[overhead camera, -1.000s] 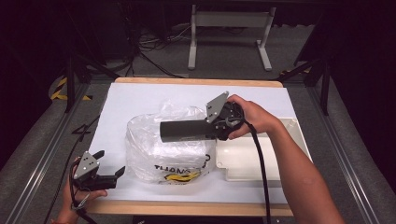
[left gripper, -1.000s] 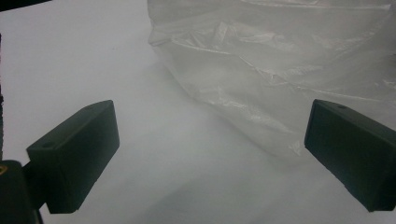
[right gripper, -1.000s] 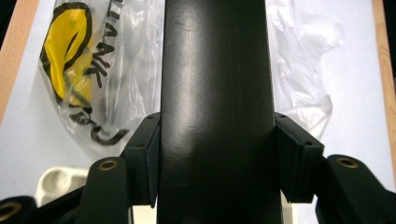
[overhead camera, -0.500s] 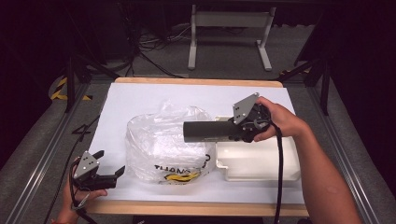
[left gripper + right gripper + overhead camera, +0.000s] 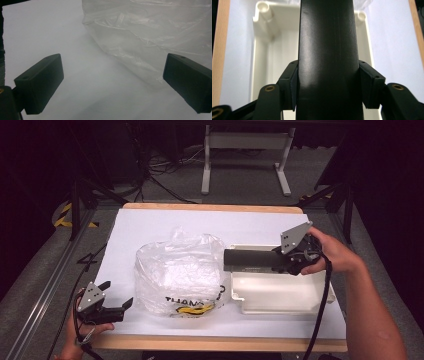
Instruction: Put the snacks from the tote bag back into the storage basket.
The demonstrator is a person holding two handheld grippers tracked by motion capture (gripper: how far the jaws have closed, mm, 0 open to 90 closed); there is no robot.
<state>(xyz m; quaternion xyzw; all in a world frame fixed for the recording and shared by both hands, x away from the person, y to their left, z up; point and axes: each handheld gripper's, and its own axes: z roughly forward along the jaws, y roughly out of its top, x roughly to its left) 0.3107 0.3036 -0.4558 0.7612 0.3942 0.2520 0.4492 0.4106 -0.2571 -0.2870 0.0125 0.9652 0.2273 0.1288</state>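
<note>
A dim room with grey carpet floor (image 5: pixel 240 175), floor cables (image 5: pixel 160 175) and a white stand (image 5: pixel 245 157) behind the table.

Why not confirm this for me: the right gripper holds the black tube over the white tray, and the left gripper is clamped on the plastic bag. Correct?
Not quite. The left gripper is open and apart from the plastic bag, as the left gripper view shows. The rest stands: the right gripper holds the black tube over the white tray.

One plastic bag (image 5: pixel 179 275), one tray (image 5: pixel 277 295), one black cylinder (image 5: pixel 250 260).
</note>
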